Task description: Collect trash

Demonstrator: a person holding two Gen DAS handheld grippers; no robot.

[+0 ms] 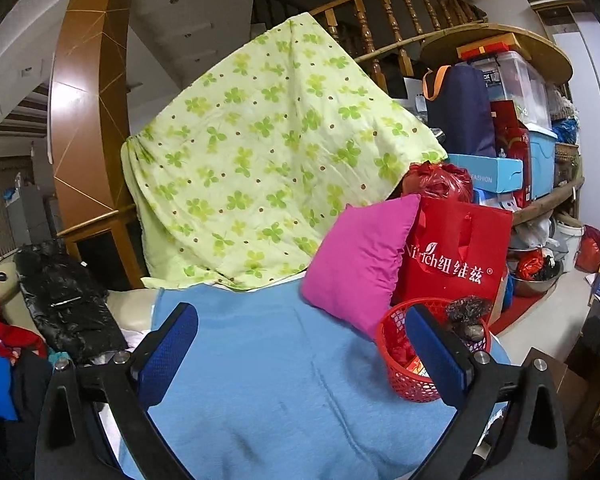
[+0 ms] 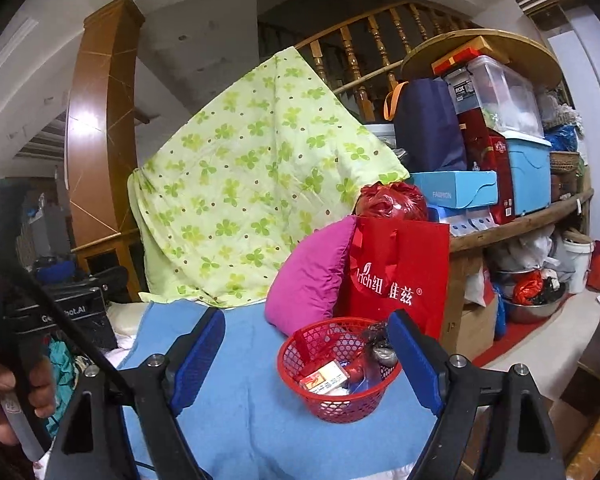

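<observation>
A red mesh basket (image 2: 340, 404) stands on a blue blanket (image 2: 260, 420). Inside it lie a small printed carton (image 2: 326, 378), a crumpled dark wrapper (image 2: 380, 346) and some red scraps. My right gripper (image 2: 306, 320) is open above the blanket; the basket sits just ahead, close to its right finger, and nothing is between the pads. My left gripper (image 1: 300, 316) is open wide over the blanket and holds nothing. Its right finger hides part of the basket (image 1: 396, 380), which stands to the right with the dark wrapper (image 1: 466, 316) at its rim.
Behind the basket lean a pink pillow (image 2: 312, 280) and a red shopping bag (image 2: 400, 276), with a green clover quilt (image 2: 240, 184) draped behind. Stacked boxes fill a wooden shelf (image 2: 520, 224) on the right. A black plastic bag (image 1: 64, 304) lies left. A person's hand (image 2: 4, 392) grips a handle.
</observation>
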